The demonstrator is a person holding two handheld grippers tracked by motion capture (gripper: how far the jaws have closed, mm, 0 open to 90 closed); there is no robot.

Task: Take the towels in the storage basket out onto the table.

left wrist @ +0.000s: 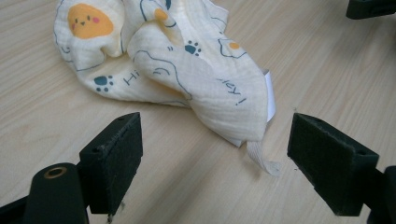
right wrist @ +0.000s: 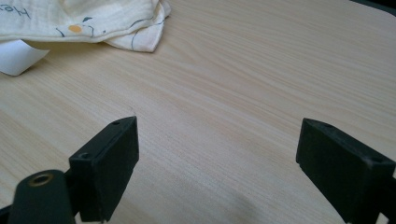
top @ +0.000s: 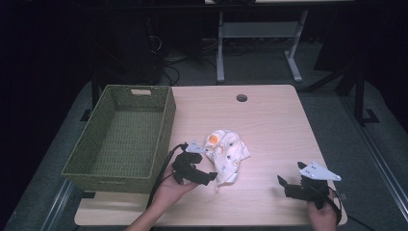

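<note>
Cloth mid-table, basket to its left, 1 tool just beside cloth.

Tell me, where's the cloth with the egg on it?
In the high view the cloth lies crumpled mid-table, just right of the basket, with the open left gripper beside its near corner.

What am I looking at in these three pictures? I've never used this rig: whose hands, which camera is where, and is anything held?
There is no robot arm. A person holds a two-fingered gripper in each hand at a wooden table. The high view looks down from above: the left gripper sits beside a crumpled cream cloth printed with cartoon eggs and paw marks, and the right gripper hovers apart over bare wood. A green woven basket, empty, stands at the table's left. The other two pictures come from cameras riding on each gripper, looking along its black fingers. Both grippers are open and hold nothing; the cloth's corner lies between the left fingers.
</note>
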